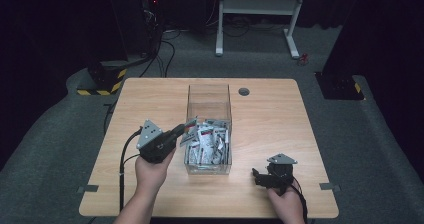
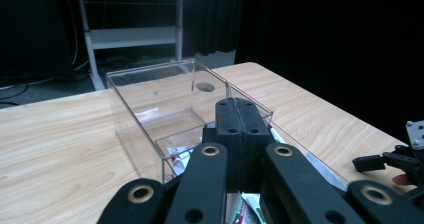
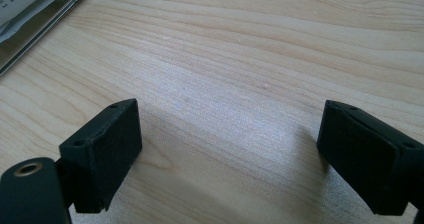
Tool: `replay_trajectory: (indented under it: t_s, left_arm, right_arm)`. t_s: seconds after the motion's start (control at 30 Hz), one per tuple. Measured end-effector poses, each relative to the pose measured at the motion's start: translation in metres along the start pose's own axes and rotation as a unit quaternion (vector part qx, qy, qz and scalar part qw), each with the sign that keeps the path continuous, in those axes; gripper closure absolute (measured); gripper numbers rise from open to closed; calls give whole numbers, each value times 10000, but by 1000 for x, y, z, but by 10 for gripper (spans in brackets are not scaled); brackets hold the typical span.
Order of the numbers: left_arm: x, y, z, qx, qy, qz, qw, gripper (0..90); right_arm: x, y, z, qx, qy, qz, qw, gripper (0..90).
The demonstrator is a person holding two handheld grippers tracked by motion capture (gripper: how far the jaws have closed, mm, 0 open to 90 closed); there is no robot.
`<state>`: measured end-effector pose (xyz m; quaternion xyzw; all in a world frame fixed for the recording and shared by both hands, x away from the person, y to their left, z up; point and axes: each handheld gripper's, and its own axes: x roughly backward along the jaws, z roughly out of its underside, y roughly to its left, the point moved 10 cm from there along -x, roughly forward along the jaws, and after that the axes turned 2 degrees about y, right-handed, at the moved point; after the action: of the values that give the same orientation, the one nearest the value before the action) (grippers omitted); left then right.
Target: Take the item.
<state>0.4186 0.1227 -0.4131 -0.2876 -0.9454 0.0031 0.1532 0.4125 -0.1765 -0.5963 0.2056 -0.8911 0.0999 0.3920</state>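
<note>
Packet hangs pinched in the left gripper above the box rim for lifting out, while the right gripper, jaws apart, waits beside the box

Clear glossy plastic box, matt wood-grain table

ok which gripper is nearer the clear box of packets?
Left. The left gripper is at the clear box, jaws shut at its near-left rim over the packets. The right gripper sits apart on the table, off the box's near-right corner, jaws open.
</note>
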Motion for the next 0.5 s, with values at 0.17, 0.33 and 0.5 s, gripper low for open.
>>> replay_trajectory:
  t_s: [0.17,0.33,0.5]
  left_arm:
    - [5,6,-5,-30,-42,-74,10000,900]
    - [10,14,-9,-38,-66,-169,9998,900]
    - [16,25,-10,-51,-86,-284,9995,900]
  right_arm:
    - [0,0,0,-1,2,-2,10000,105]
    - [0,0,0,-1,1,-1,10000,105]
    - [0,0,0,-3,2,0,10000,105]
